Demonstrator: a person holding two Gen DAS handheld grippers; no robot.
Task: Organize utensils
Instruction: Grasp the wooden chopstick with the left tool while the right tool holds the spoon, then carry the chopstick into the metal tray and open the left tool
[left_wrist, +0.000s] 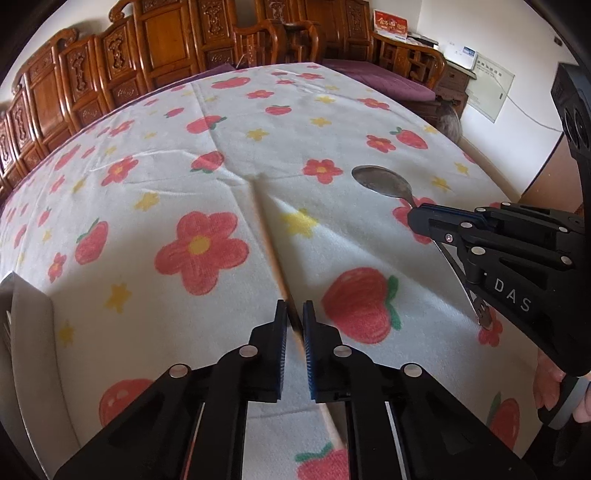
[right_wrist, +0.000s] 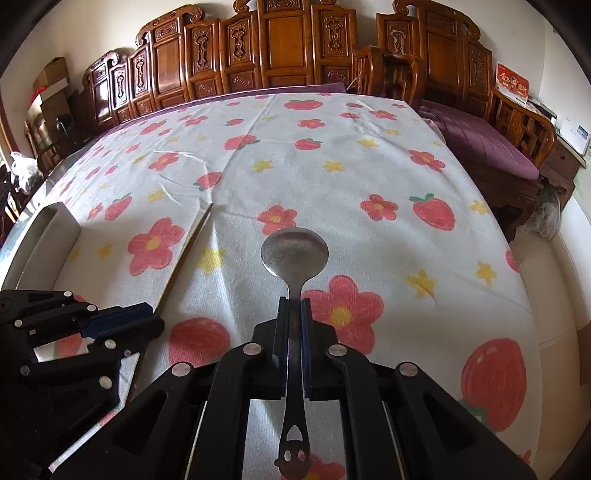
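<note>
My right gripper (right_wrist: 294, 306) is shut on the neck of a steel spoon (right_wrist: 294, 251), bowl forward, handle end with a cut-out face trailing back between the arms. It also shows in the left wrist view (left_wrist: 415, 218), holding the spoon (left_wrist: 382, 181) above the cloth. My left gripper (left_wrist: 294, 314) is shut on a thin wooden chopstick (left_wrist: 267, 229) that runs forward over the flowered tablecloth. In the right wrist view the left gripper (right_wrist: 153, 317) sits at lower left with the chopstick (right_wrist: 188, 247) slanting away from it.
A white open tray or box (right_wrist: 55, 221) stands at the table's left edge, also visible in the left wrist view (left_wrist: 26, 314). The flowered tablecloth (right_wrist: 369, 166) covers the table. Carved wooden chairs and a bench with a purple cushion (right_wrist: 480, 140) line the far side.
</note>
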